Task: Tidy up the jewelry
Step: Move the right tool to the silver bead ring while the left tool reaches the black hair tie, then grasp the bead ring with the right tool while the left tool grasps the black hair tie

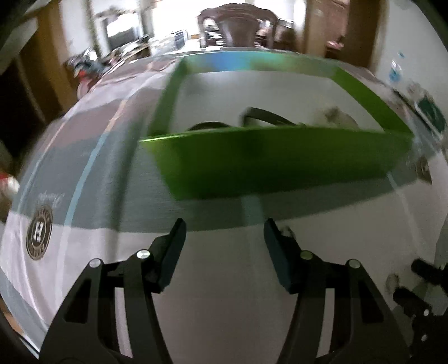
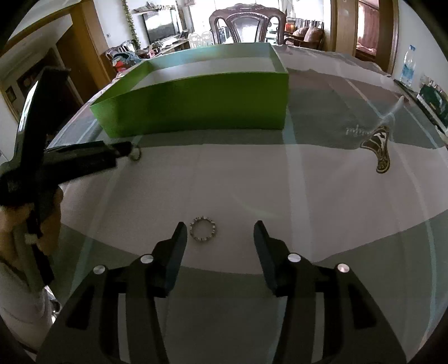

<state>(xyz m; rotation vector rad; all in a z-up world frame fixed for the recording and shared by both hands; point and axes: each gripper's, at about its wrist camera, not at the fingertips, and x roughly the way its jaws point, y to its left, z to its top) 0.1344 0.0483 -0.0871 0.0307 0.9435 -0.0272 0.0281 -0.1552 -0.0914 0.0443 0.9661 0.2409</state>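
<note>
A green open box (image 1: 280, 159) stands on the table ahead of my left gripper (image 1: 224, 232), which is open and empty; dark bands and pale items lie inside the box (image 1: 268, 117), blurred. In the right wrist view the green box (image 2: 196, 103) stands at the back. A silver beaded bracelet (image 2: 203, 231) lies on the cloth just ahead of my open right gripper (image 2: 221, 232), near its left finger. The left gripper (image 2: 123, 148) shows at the left there, its tip beside a small ring (image 2: 135, 154) on the cloth.
The table carries a grey and white cloth (image 2: 280, 179) with a round logo (image 1: 39, 232) and a crest (image 2: 382, 151). A bottle (image 2: 407, 67) and a dark box (image 2: 432, 103) stand at the far right. A chair (image 2: 246, 25) stands behind the table.
</note>
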